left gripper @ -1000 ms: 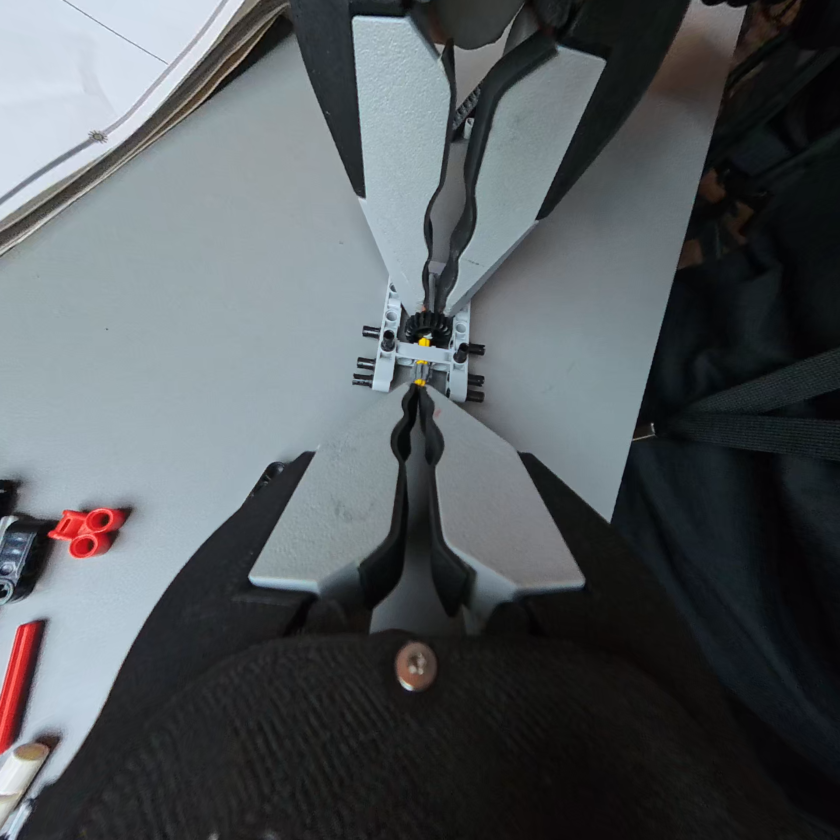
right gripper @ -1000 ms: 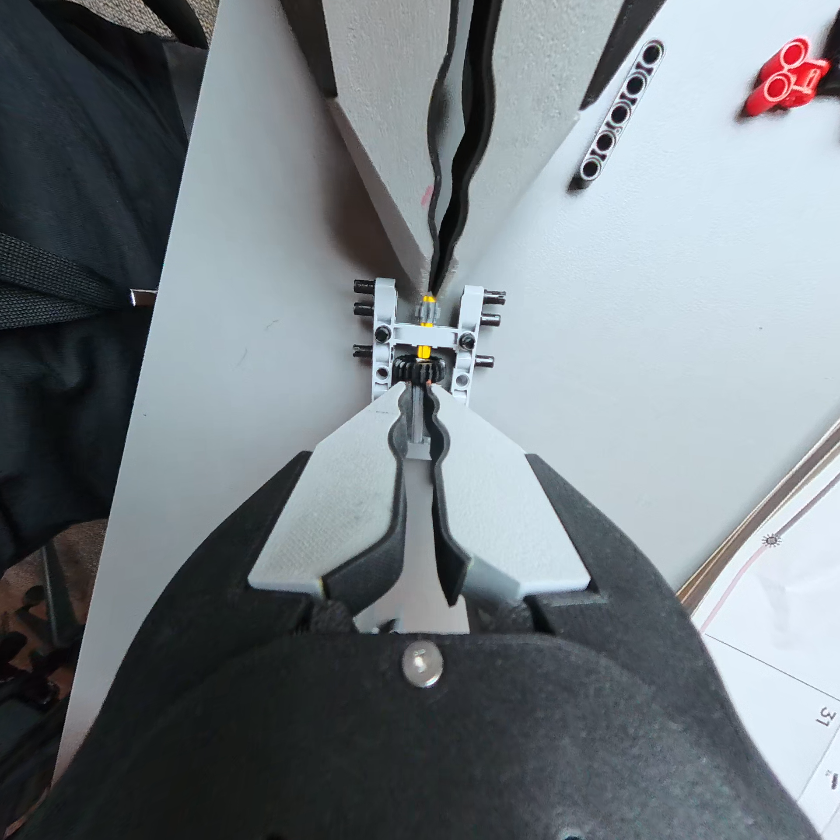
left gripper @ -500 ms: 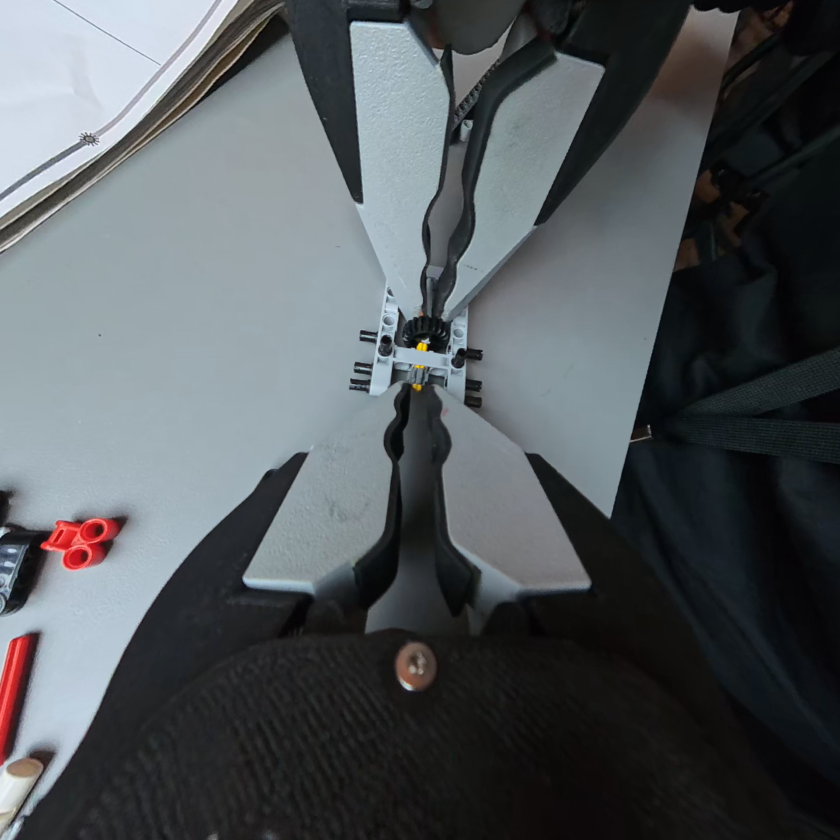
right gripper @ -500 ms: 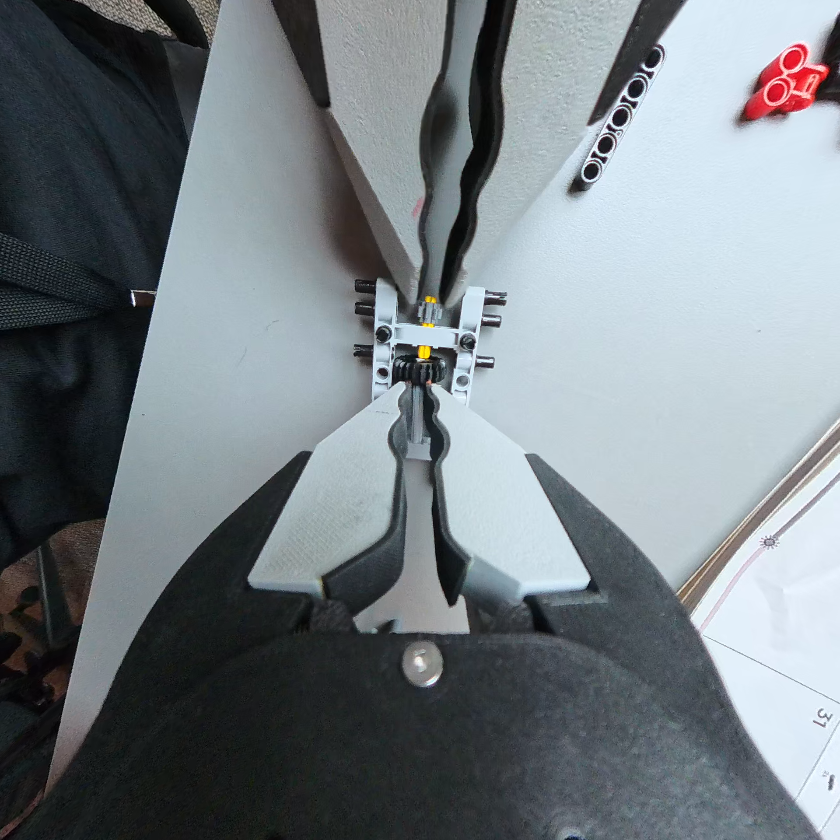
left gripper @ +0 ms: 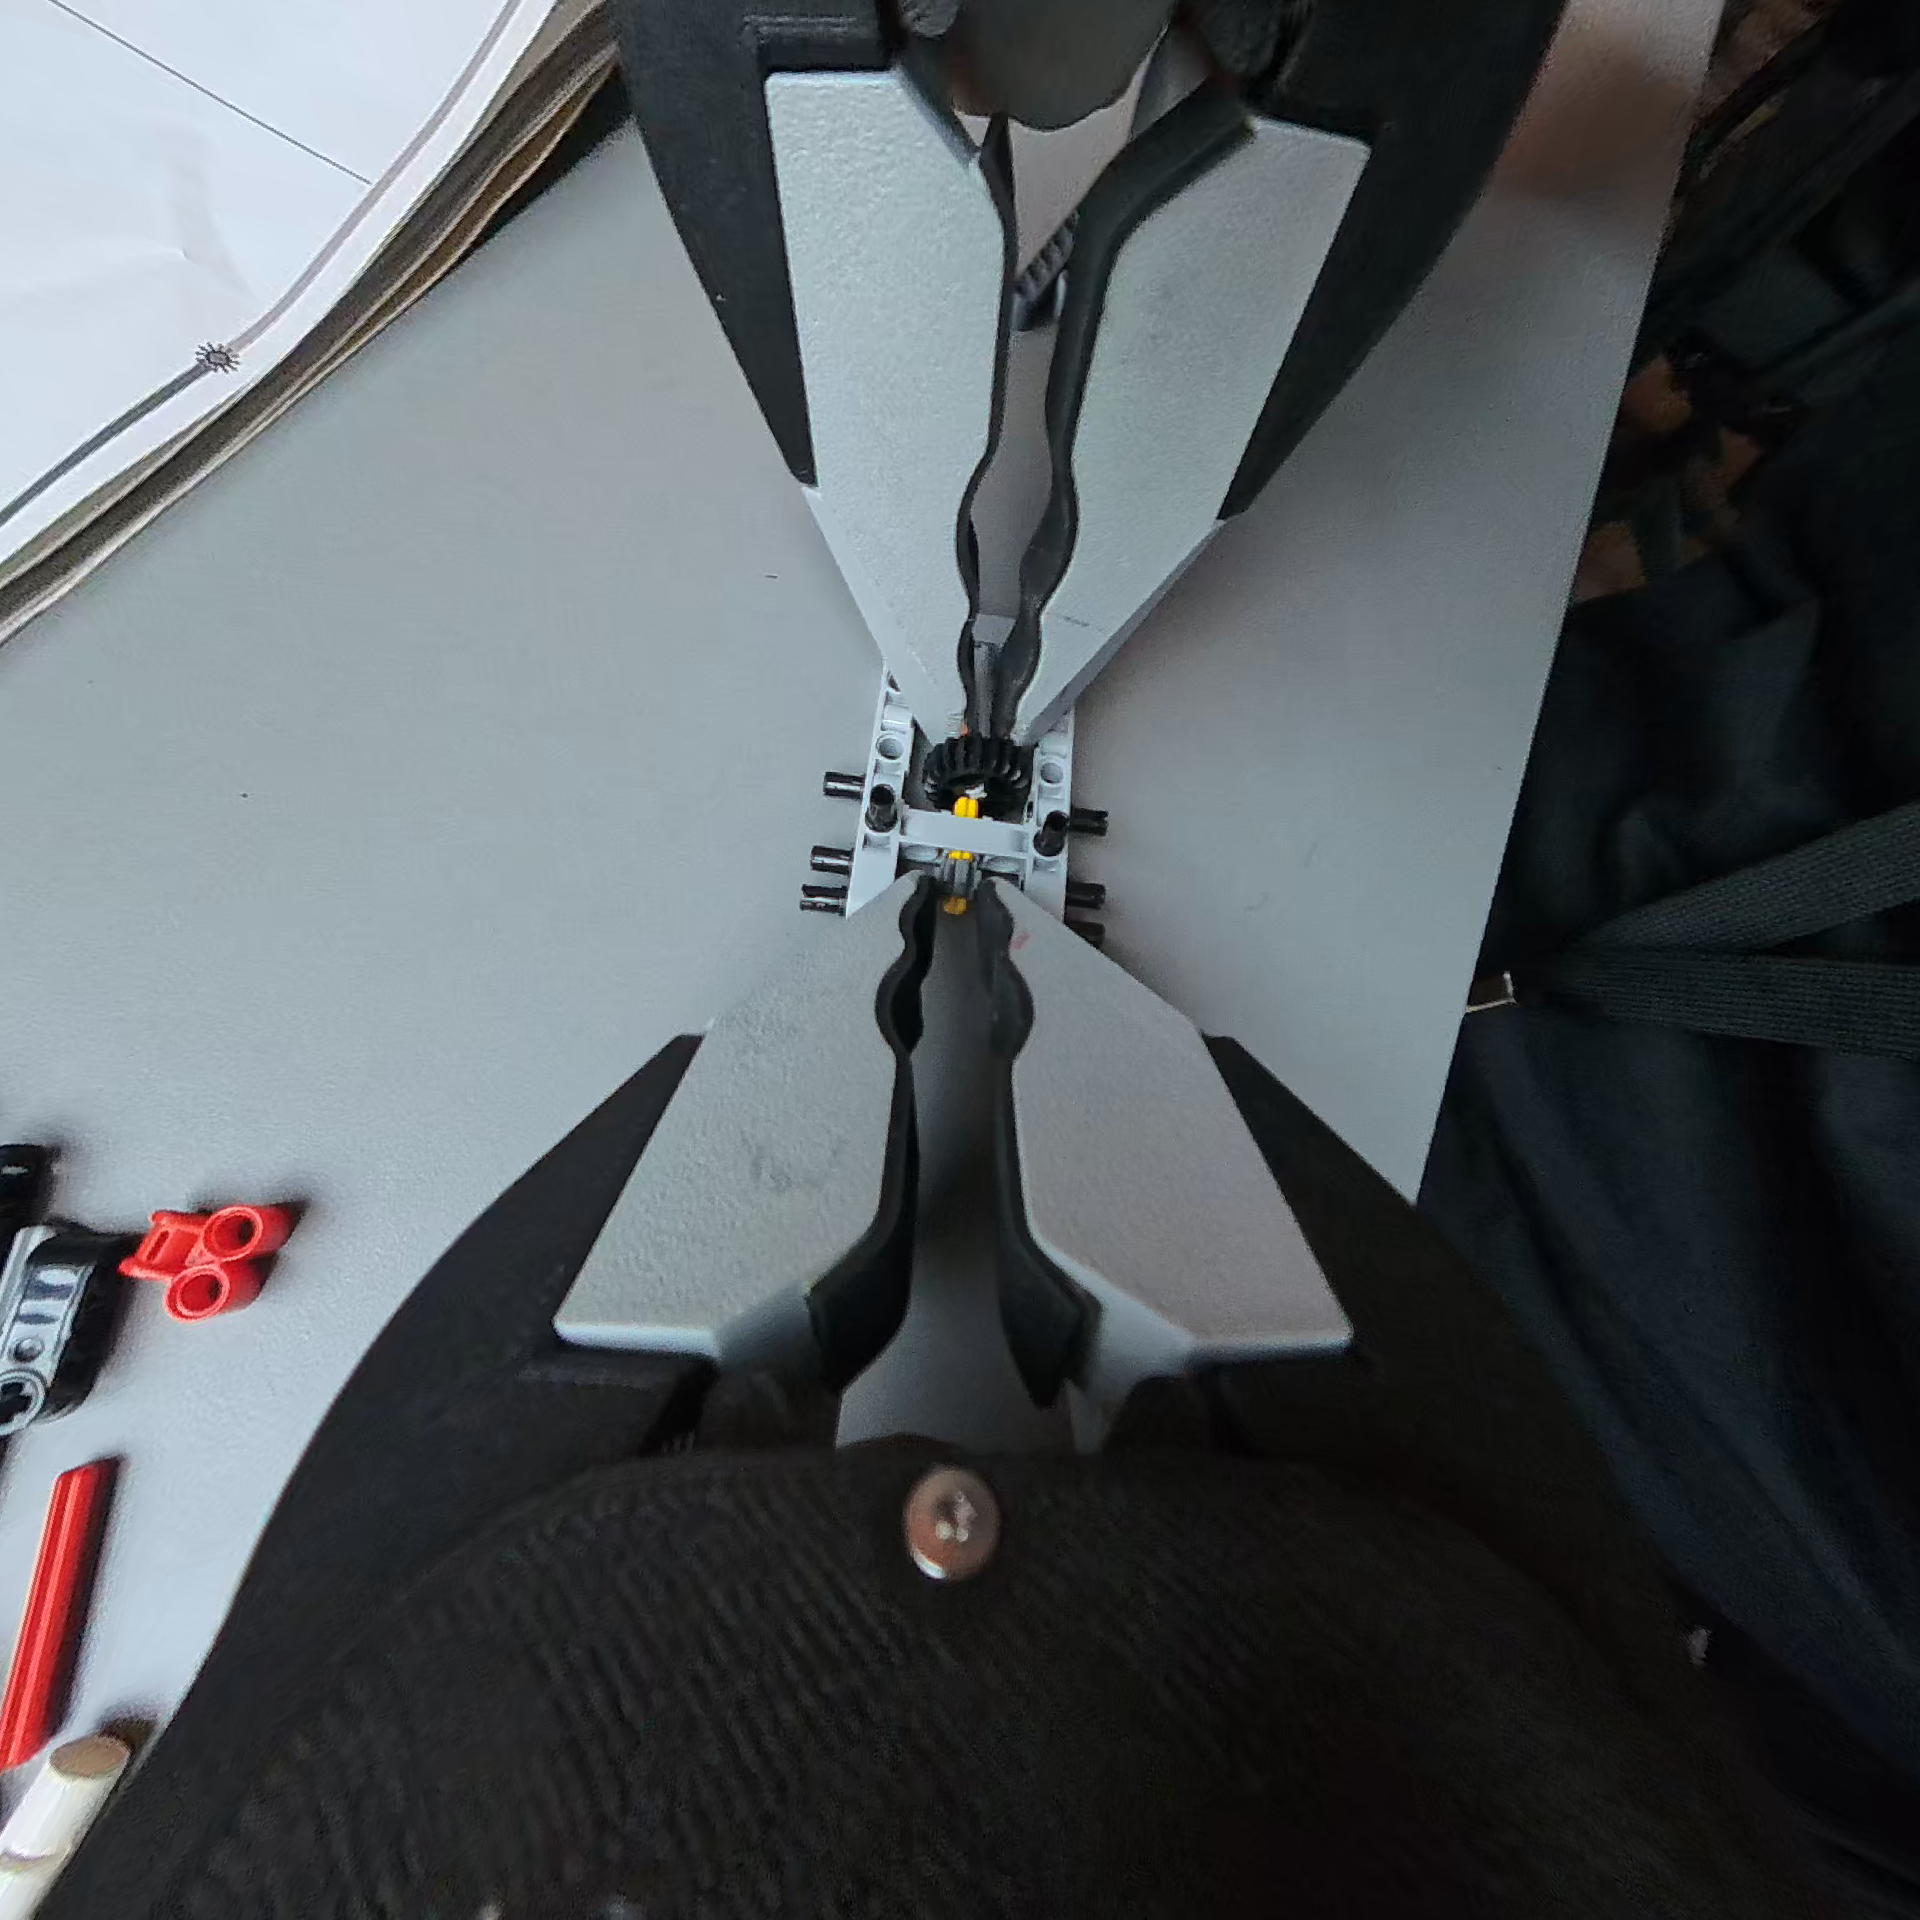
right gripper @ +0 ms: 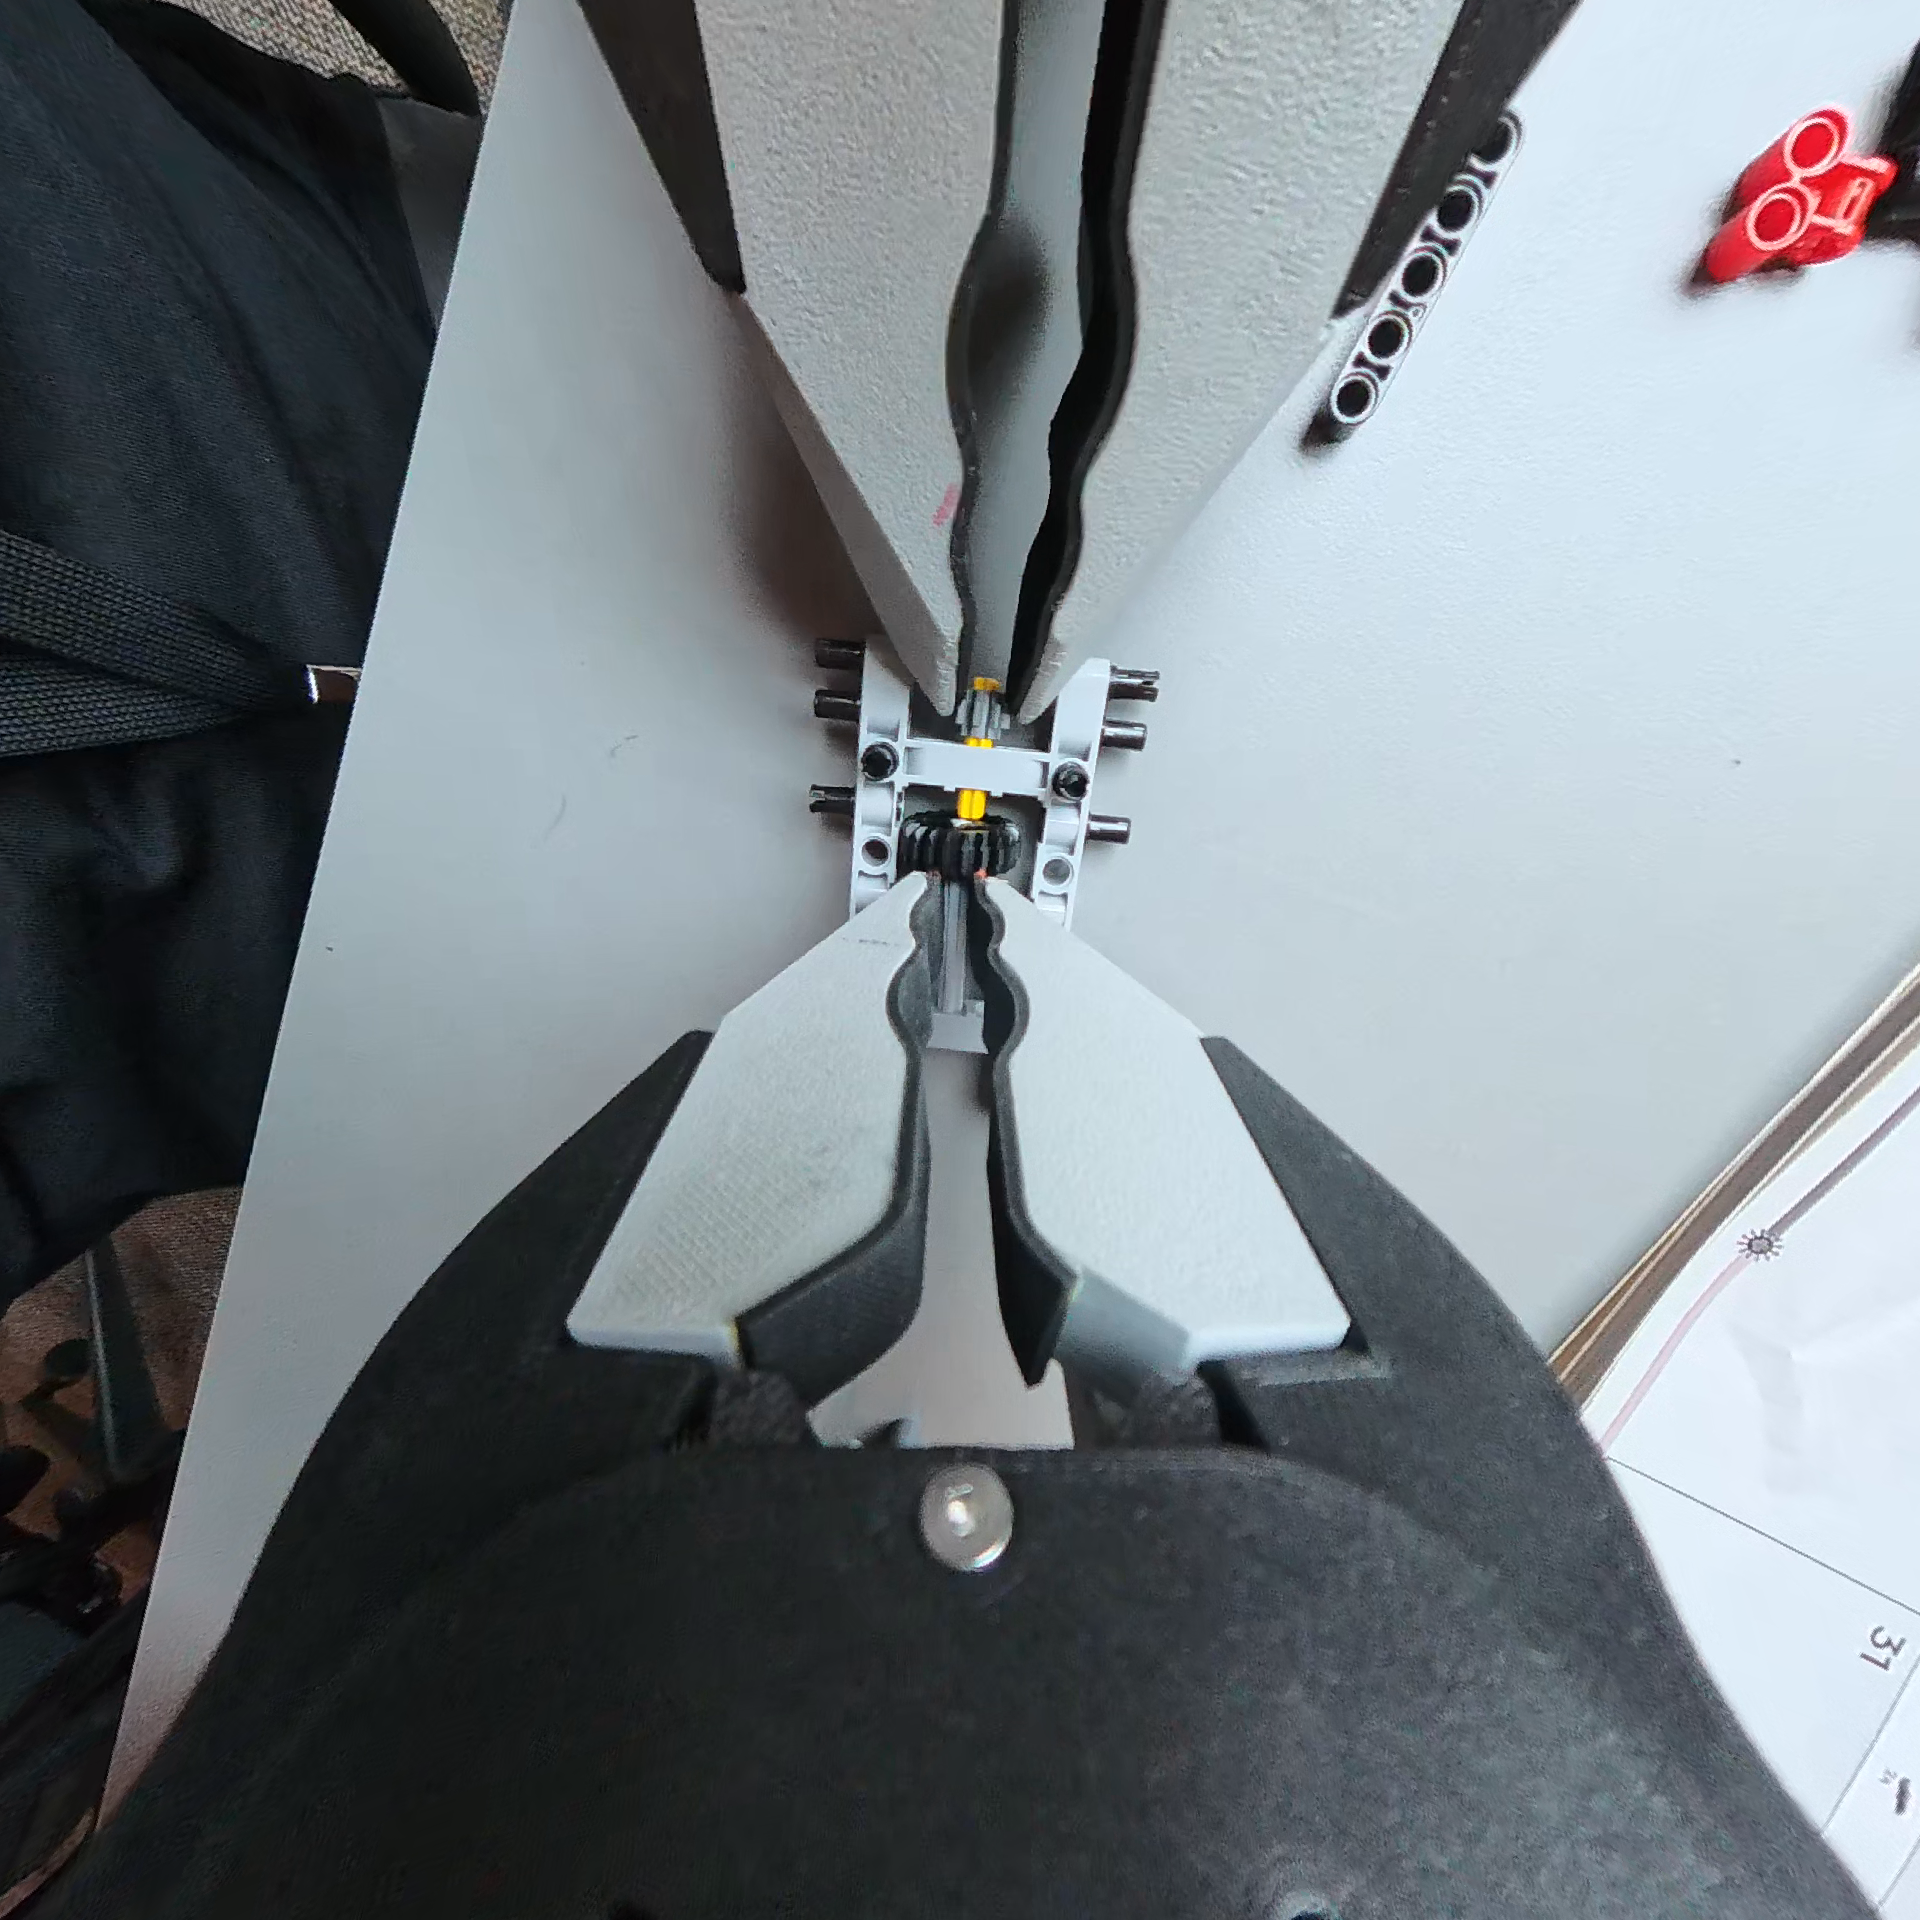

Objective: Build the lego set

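A light grey lego frame (left gripper: 971, 828) with black side pins lies on the grey table; it also shows in the right wrist view (right gripper: 971, 767). A black gear (right gripper: 961, 844) sits inside it on a yellow axle. My right gripper (right gripper: 954, 894) is shut on a grey axle (right gripper: 954, 961) that runs into the gear. It shows at the top of the left wrist view (left gripper: 987, 717). My left gripper (left gripper: 954, 899) faces it from the other end of the frame. Its fingers stand slightly apart on either side of a small grey bush (right gripper: 982, 715) with a yellow tip.
A red connector (left gripper: 213, 1257), a black piece (left gripper: 42, 1309) and a red axle (left gripper: 57, 1600) lie to the left. A dark grey beam (right gripper: 1423, 275) lies beside the left gripper. An instruction booklet (right gripper: 1787, 1403) lies on the table. The table edge (left gripper: 1507, 831) borders a dark bag (left gripper: 1714, 987). Left and right tips are no more than a few centimetres apart. My left tips are roughly 12 cm from the red connector (left gripper: 213, 1257). It is also in sight in the right wrist view (right gripper: 1800, 185).
My left gripper was shut in front of the bush; its fingers have parted a little and moved forward around it. The right gripper holds still.
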Motion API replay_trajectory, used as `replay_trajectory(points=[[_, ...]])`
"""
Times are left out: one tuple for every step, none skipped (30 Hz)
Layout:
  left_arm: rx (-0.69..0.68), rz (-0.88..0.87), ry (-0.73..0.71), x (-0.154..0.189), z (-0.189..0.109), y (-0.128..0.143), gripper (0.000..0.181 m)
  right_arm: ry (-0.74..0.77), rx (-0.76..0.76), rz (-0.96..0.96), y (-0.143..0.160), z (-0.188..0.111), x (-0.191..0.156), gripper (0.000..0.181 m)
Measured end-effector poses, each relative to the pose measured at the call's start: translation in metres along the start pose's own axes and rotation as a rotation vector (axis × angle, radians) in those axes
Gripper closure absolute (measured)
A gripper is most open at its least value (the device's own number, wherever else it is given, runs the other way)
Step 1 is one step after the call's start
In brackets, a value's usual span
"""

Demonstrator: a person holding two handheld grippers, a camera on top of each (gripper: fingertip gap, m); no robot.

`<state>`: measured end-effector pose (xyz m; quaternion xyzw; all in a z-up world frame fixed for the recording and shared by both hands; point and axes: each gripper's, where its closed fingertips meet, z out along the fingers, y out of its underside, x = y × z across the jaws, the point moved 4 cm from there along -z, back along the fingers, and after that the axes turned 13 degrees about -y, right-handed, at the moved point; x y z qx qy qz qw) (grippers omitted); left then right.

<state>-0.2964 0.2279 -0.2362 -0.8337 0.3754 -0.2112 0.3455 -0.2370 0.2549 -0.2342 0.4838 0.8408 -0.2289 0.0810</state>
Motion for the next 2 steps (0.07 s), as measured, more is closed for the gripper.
replay_trajectory(points=[[0.002, 0.014, -0.012, 0.0005, 0.0, 0.0, 0.176, -0.002, 0.002, 0.001, 0.0, 0.0, 0.0001, 0.18], [0.007, 0.036, -0.027, 0.0013, -0.0001, 0.0, 0.176, -0.003, 0.003, 0.001, 0.0, -0.0001, 0.0001, 0.18]])
